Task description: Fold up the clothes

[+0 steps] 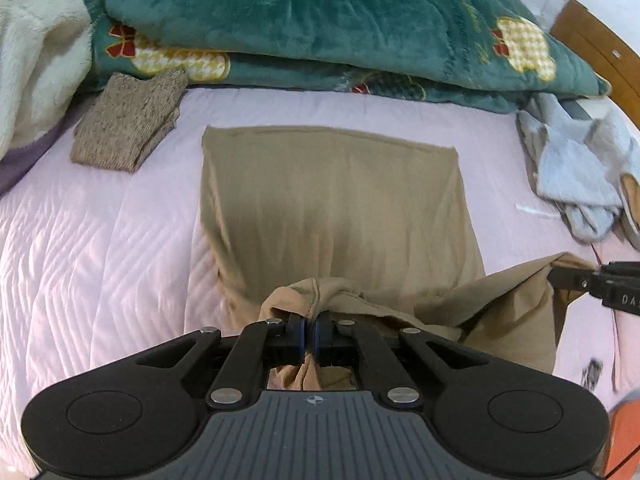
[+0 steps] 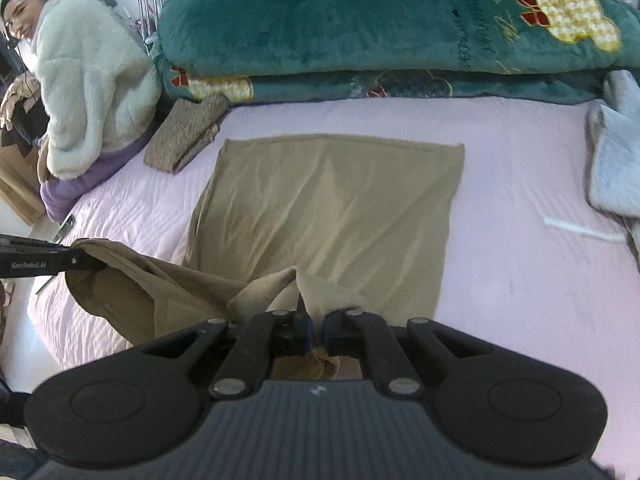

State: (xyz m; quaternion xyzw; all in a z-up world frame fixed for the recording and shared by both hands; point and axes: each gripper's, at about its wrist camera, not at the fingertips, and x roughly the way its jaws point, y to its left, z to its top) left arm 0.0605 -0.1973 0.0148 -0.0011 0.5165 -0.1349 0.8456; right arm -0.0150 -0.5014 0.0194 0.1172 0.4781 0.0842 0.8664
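- The tan garment (image 1: 332,200) lies in the middle of the pink bed (image 1: 100,240), its far part spread flat, its far edge straight and just short of the green quilt.
- I see its near edge lifted off the bed and bunched, strung between my two grippers.
- My left gripper (image 1: 310,334) is clenched on one bunch of that near edge; tan cloth sits pinched between the blue pads and hangs below them.
- My right gripper (image 2: 316,330) is clenched on the other end of the same edge, cloth poking up between its fingers.
- In the left view the right gripper comes in from the right side, with the fabric sagging between the two grips.
- Off to the far left, a folded brown knit piece (image 1: 128,120) rests on the bed, well apart from the garment.
- On the right, a rumpled pale blue-grey garment (image 1: 576,168) lies near the bed's edge.
- Behind everything, the green quilt (image 1: 320,28) with bows and yellow checked patches is piled along the far side.
- In the right view a person in a fluffy cream jacket (image 2: 88,80) sits at the bed's far left corner.
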